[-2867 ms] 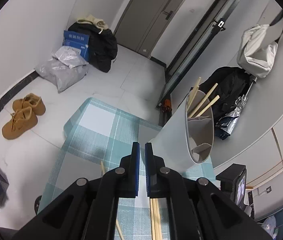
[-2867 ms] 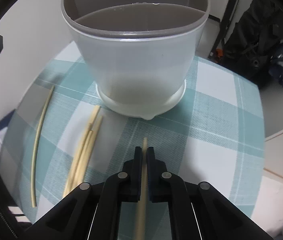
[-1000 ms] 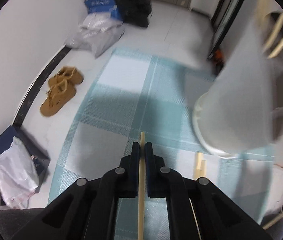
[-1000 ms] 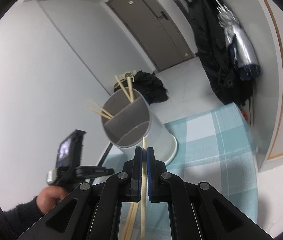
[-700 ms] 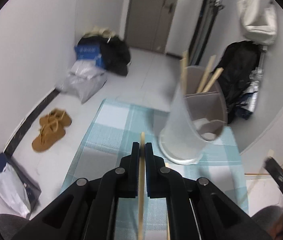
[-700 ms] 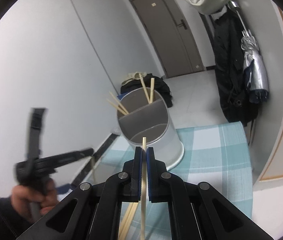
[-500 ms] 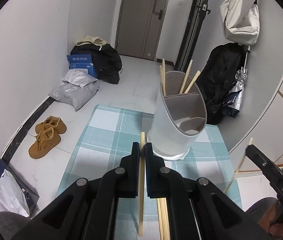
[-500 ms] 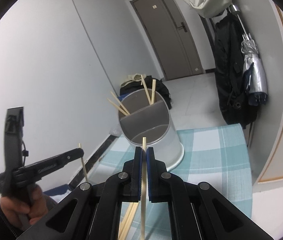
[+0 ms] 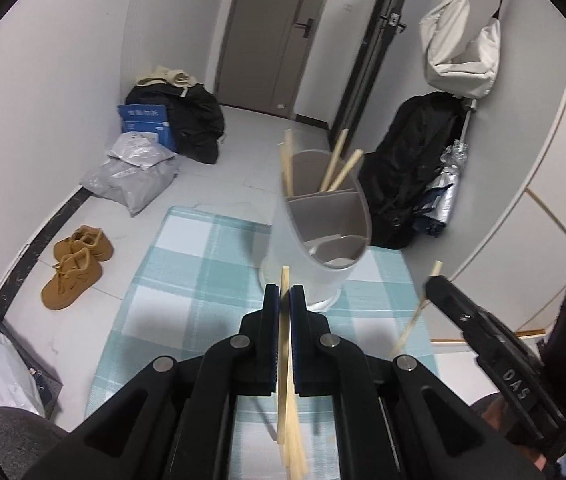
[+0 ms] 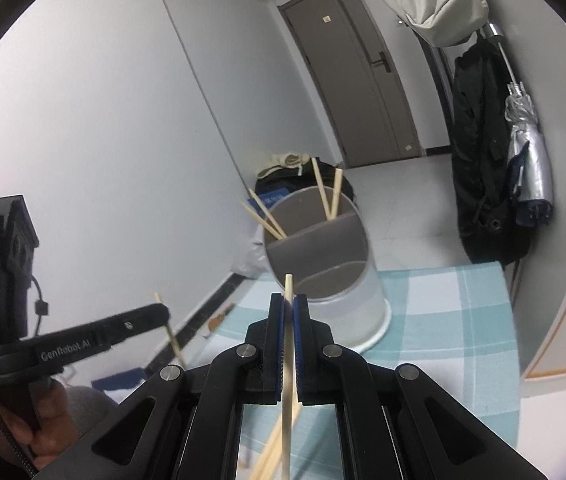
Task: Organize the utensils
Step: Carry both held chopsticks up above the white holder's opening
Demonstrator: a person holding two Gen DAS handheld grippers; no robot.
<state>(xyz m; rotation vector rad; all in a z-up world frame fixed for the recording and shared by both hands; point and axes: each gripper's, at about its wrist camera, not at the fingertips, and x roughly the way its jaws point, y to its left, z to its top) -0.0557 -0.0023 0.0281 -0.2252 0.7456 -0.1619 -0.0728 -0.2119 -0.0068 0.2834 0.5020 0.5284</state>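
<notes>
A pair of tan shoes (image 9: pixel 77 266) sits on the pale floor beside grey plastic bags (image 9: pixel 133 178) and a blue box (image 9: pixel 145 122). A white bag (image 9: pixel 461 46) hangs above a black coat (image 9: pixel 411 192) near the grey door (image 9: pixel 273 32).

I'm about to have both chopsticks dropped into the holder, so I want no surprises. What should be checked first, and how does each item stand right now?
1. Left gripper clamped on its chopstick: ok, the stick sits between shut jaws.
2. Right gripper clamped on its chopstick: ok.
3. Holder upright on the checked tablecloth: ok.
4. Room in the holder: ok, the near compartments look empty; four chopsticks stand in the far one.
5. Stick tips over the holder's opening: not ok, both are short of its rim.
6. Grippers apart from each other: ok.
</notes>
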